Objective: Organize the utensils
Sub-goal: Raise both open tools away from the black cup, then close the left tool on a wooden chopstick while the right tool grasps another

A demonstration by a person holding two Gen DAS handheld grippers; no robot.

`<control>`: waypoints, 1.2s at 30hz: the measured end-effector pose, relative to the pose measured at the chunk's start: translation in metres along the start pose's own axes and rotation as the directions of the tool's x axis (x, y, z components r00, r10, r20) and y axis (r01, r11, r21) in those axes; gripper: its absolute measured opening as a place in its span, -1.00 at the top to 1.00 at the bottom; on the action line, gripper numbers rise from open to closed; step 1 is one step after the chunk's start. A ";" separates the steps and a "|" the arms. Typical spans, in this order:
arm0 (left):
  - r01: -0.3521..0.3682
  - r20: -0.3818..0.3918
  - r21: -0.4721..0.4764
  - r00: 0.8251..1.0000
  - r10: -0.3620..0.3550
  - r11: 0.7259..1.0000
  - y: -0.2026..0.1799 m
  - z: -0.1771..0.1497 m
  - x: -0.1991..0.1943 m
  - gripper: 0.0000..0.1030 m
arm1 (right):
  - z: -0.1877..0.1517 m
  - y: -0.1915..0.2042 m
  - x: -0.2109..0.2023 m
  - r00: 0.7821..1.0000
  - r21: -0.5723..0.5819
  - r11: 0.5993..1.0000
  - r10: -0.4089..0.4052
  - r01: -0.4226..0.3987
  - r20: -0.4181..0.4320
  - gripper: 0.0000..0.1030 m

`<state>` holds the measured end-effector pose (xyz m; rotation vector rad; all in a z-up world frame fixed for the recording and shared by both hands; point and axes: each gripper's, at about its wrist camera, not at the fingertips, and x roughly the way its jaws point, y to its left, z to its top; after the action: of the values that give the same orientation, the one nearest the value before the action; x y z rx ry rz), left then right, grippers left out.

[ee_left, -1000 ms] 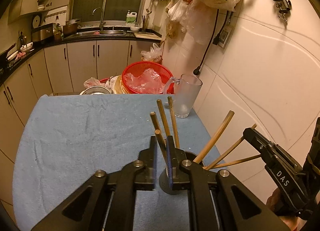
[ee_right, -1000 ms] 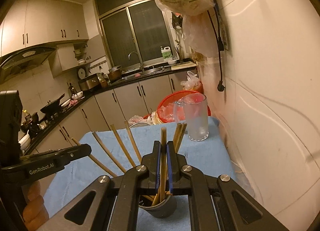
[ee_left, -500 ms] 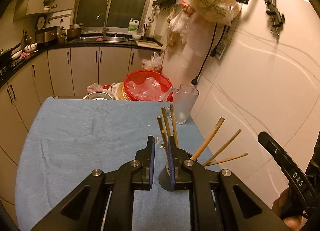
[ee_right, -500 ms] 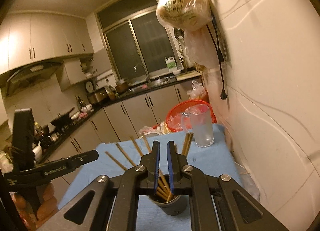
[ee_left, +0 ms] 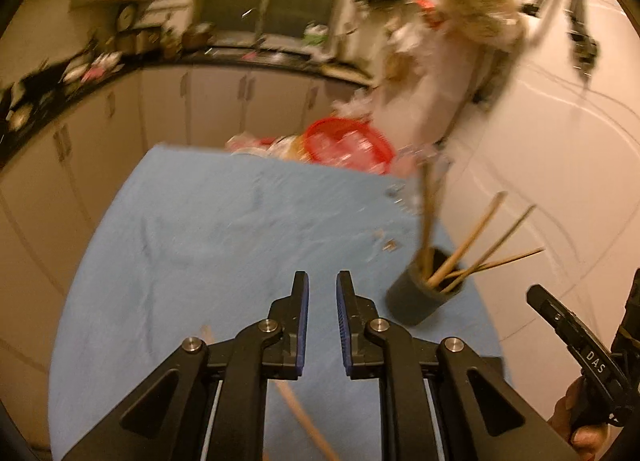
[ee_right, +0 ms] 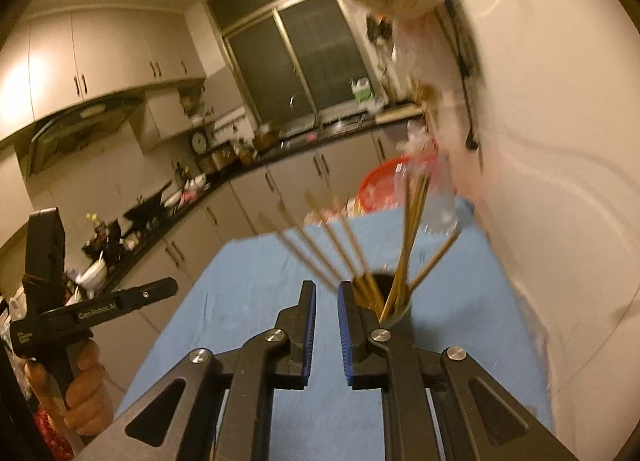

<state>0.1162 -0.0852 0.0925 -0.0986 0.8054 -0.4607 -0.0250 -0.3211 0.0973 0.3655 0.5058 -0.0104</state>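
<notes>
A dark grey cup (ee_left: pixel 416 295) stands near the right edge of the blue cloth (ee_left: pixel 224 245), with several wooden chopsticks (ee_left: pixel 472 239) fanned out of it. My left gripper (ee_left: pixel 322 281) is open and empty, left of the cup and above the cloth. One loose chopstick (ee_left: pixel 304 419) lies on the cloth under it. In the right wrist view my right gripper (ee_right: pixel 326 291) is open and empty, just in front of the cup (ee_right: pixel 394 311) and its chopsticks (ee_right: pixel 408 237). The other hand-held gripper shows at the edge of each view (ee_left: pixel 580 345) (ee_right: pixel 92 313).
A frosted glass mug (ee_right: pixel 440 205) and a red basket (ee_left: pixel 346 145) sit at the table's far end. The white wall (ee_left: pixel 560 165) runs close along the right. Bags hang on it. Kitchen cabinets (ee_left: pixel 168 109) stand beyond the table.
Both grippers have opened and let go of their chopsticks, which now stand in the cup. Both have pulled back and up; the left one has swung left of the cup.
</notes>
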 end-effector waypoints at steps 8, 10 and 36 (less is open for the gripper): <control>-0.114 -0.227 -0.133 0.970 0.081 0.985 0.073 -0.051 0.062 0.73 | -0.036 0.010 0.040 0.990 0.003 1.000 0.031 -0.031 -0.135 0.75; -0.150 -0.274 -0.164 0.956 0.101 0.975 0.084 -0.057 0.080 0.73 | -0.042 0.010 0.048 0.985 0.008 0.999 0.038 -0.037 -0.166 0.75; -0.169 -0.356 -0.195 0.930 0.091 0.966 0.101 -0.045 0.142 0.74 | -0.058 0.039 0.095 0.957 -0.058 0.998 0.019 -0.037 -0.289 0.75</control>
<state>0.2053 -0.0519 -0.0605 -0.1737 1.2018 -0.2605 0.0343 -0.2568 0.0182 0.3134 0.7879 0.0876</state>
